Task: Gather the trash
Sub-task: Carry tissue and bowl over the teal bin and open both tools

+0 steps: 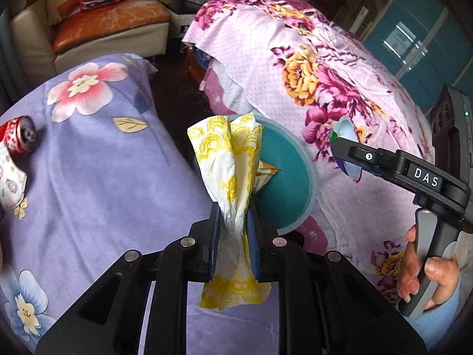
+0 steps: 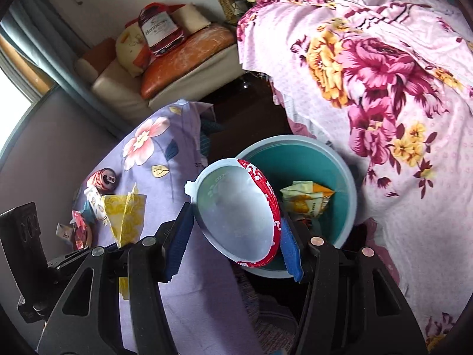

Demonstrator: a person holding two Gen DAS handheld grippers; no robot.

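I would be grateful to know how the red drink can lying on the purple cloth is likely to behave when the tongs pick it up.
The can lies on its side, so a nudge would probably roll it. It looks dented, so likely empty, light, and apt to crumple under a firm squeeze. Its smooth wall may slip between the pads.

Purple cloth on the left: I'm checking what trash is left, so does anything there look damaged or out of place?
Yes. A crushed red can lies on its side on the purple cloth, beside a crumpled printed wrapper. Both look like uncollected trash.
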